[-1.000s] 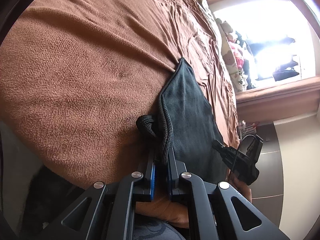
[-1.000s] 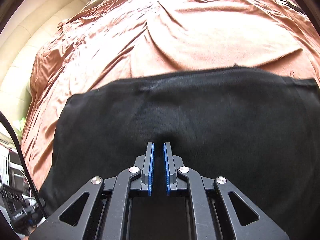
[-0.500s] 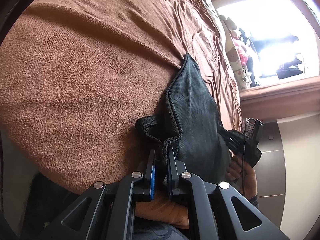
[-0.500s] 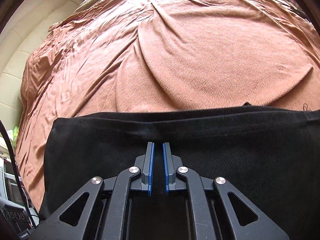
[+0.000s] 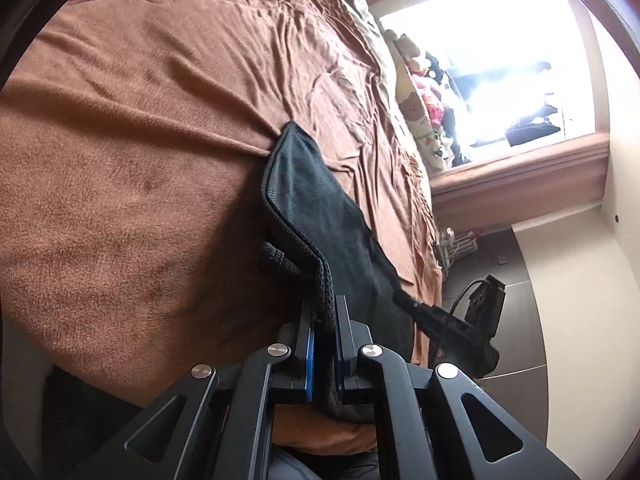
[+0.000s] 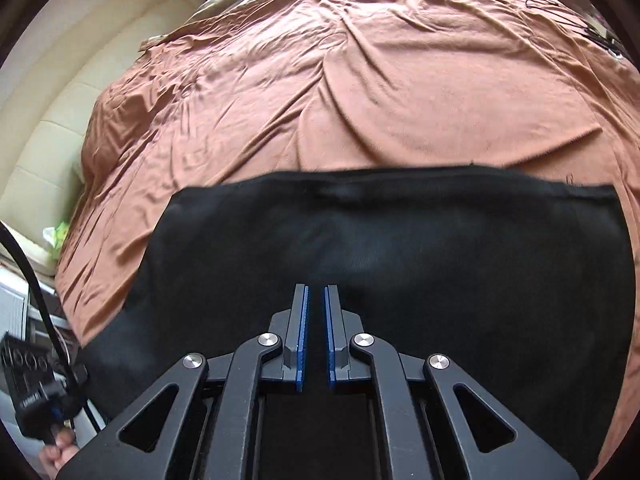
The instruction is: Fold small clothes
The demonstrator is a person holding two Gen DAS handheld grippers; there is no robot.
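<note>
A black mesh garment [image 5: 320,200] lies on a brown fleece blanket [image 5: 120,140], with its thick hemmed edge raised off the bed. My left gripper [image 5: 324,312] is shut on that hem, and a bunched loop of it hangs just left of the fingers. In the left wrist view my right gripper [image 5: 404,300] meets the garment's near right edge. In the right wrist view the garment [image 6: 400,240] spreads wide and flat under my right gripper [image 6: 316,292], whose pads stand almost together with dark cloth between them. The left gripper's body [image 6: 28,392] shows at the lower left.
The blanket [image 6: 360,80] covers a wrinkled bed. Stuffed toys and a patterned pillow [image 5: 416,108] sit at the far side under a bright window [image 5: 500,60]. Dark floor [image 5: 520,280] lies right of the bed. A cream padded headboard [image 6: 48,120] is at the left. A hand [image 6: 56,454] holds the left gripper.
The left gripper has risen, lifting the garment's hem higher off the blanket. In the right wrist view the garment's far edge slid nearer, then farther. Both grippers stayed shut.
</note>
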